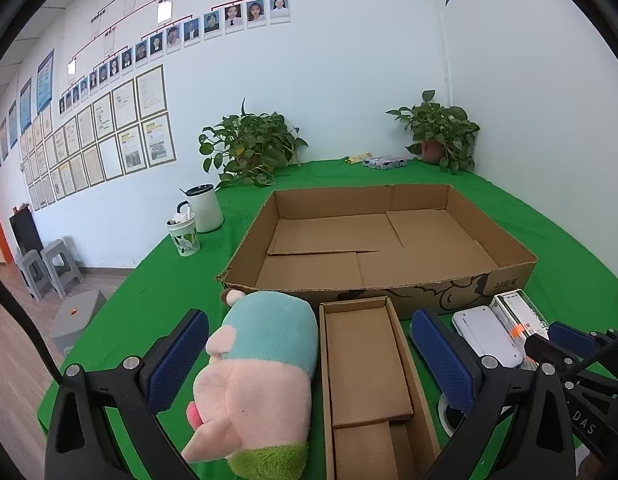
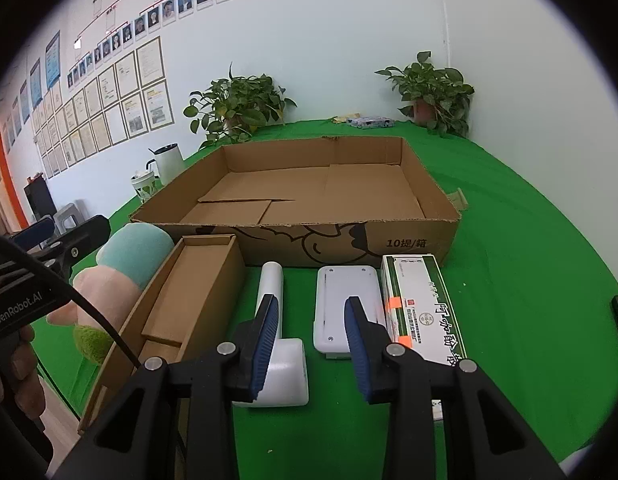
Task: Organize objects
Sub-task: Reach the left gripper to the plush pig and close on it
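A pink and teal plush toy (image 1: 261, 368) lies next to a narrow open cardboard box (image 1: 365, 368); both sit between the wide-apart fingers of my left gripper (image 1: 309, 344), which is open and touches neither. Behind them stands a large shallow cardboard tray (image 1: 389, 292), with nothing inside. My right gripper (image 2: 311, 320) hovers with a modest gap and only green cloth between its fingers. A white handled device (image 2: 277, 360) lies to its left, a flat white case (image 2: 347, 292) just ahead, and a green and white carton (image 2: 421, 308) to the right.
Two potted plants (image 1: 253, 148) (image 1: 441, 132) stand at the back of the green table (image 1: 169, 288), with a tissue pack (image 1: 385, 163) between them. A white kettle (image 1: 205, 208) and a patterned cup (image 1: 183, 236) sit at the left edge. Grey stools (image 1: 49, 268) are on the floor.
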A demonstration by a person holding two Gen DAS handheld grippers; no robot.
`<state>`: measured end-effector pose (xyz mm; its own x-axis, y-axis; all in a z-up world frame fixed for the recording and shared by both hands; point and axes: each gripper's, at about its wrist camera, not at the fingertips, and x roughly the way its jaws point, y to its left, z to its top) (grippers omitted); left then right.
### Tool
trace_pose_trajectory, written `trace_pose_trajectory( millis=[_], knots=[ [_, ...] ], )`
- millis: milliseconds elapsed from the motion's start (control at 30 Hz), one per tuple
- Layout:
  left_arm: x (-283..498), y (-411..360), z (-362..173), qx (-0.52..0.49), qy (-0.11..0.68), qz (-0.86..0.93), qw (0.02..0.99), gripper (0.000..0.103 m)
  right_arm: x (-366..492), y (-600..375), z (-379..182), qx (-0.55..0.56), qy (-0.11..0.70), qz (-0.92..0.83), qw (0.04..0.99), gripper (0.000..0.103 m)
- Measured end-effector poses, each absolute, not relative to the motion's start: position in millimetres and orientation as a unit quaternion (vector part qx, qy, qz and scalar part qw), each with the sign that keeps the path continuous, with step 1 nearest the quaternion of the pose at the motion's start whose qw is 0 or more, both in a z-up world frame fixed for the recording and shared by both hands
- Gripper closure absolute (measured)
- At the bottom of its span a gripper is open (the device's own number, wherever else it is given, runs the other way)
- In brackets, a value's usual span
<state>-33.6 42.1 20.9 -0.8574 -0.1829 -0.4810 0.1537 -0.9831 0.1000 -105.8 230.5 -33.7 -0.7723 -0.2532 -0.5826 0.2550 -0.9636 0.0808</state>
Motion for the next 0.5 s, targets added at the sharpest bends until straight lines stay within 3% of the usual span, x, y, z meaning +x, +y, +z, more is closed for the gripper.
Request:
trace_pose_trajectory(
  millis=[500],
  knots=[
    [-26.5,36.1,24.5,0.296,-0.007,-0.944,0.146,0.001,-127.2,226.4,-40.8,0.335,0.011,-0.917,0.217,0.068]
  ],
)
